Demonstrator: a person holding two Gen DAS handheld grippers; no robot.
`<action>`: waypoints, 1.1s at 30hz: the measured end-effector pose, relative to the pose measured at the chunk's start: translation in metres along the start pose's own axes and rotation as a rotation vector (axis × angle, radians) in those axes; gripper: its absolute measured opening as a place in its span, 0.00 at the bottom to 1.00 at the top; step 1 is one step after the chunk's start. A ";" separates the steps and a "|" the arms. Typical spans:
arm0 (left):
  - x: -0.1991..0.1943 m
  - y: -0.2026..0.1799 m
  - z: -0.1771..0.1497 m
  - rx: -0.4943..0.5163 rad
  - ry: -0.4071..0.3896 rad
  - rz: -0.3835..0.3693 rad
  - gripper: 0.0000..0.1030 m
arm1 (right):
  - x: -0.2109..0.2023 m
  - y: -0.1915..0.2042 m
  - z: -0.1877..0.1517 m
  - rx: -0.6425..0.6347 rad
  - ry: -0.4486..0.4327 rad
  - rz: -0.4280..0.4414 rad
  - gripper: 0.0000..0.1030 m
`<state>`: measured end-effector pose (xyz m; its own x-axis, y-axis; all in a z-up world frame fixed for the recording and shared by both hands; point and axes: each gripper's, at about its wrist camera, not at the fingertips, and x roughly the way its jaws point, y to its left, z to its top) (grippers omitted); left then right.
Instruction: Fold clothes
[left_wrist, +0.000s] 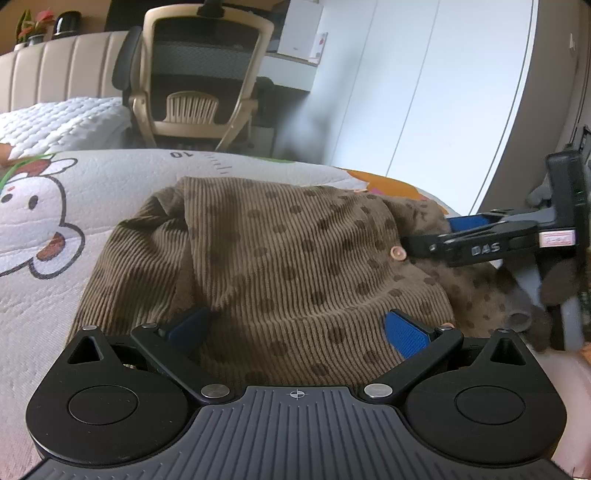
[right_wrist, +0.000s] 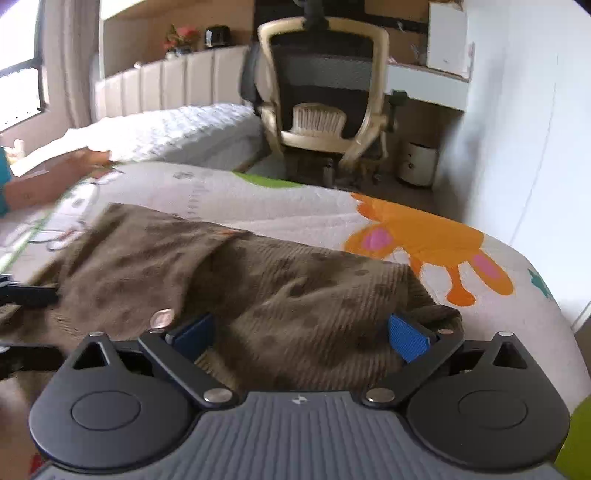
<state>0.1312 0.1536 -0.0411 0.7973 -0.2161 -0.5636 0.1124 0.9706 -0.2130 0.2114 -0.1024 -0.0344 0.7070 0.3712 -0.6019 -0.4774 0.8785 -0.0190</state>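
Left wrist view: my left hand-held gripper (left_wrist: 295, 328) stands spread wide at the near hem of the brown dotted cardigan (left_wrist: 280, 258), which lies bunched mid-mat (left_wrist: 44, 295), holding nothing. The right hand-held gripper (left_wrist: 424, 240) reaches in at the far side; I cannot tell its opening there.

Right wrist view: the right hand-held gripper (right_wrist: 299, 332) is wide open over the cardigan (right_wrist: 295, 288), which lies towards the mat's (right_wrist: 295, 206) near edge. Closing now risks pinching both layers, dragging the fold askew.

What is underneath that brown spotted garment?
The brown spotted garment lies on a cartoon-printed mat; an orange animal print shows beside it. Anything directly beneath is covered.
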 end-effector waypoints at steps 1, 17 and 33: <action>-0.001 0.002 0.002 -0.003 0.005 -0.009 1.00 | -0.005 0.002 -0.002 -0.009 -0.004 0.010 0.97; -0.032 0.052 0.060 -0.118 -0.060 -0.015 1.00 | -0.007 -0.059 0.041 0.386 -0.056 0.308 0.86; 0.015 -0.013 0.016 0.112 0.137 -0.106 1.00 | 0.015 0.014 0.020 -0.151 -0.008 0.064 0.92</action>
<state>0.1511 0.1391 -0.0341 0.6906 -0.3224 -0.6474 0.2624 0.9458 -0.1911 0.2259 -0.0779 -0.0280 0.6763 0.4278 -0.5997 -0.5941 0.7980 -0.1007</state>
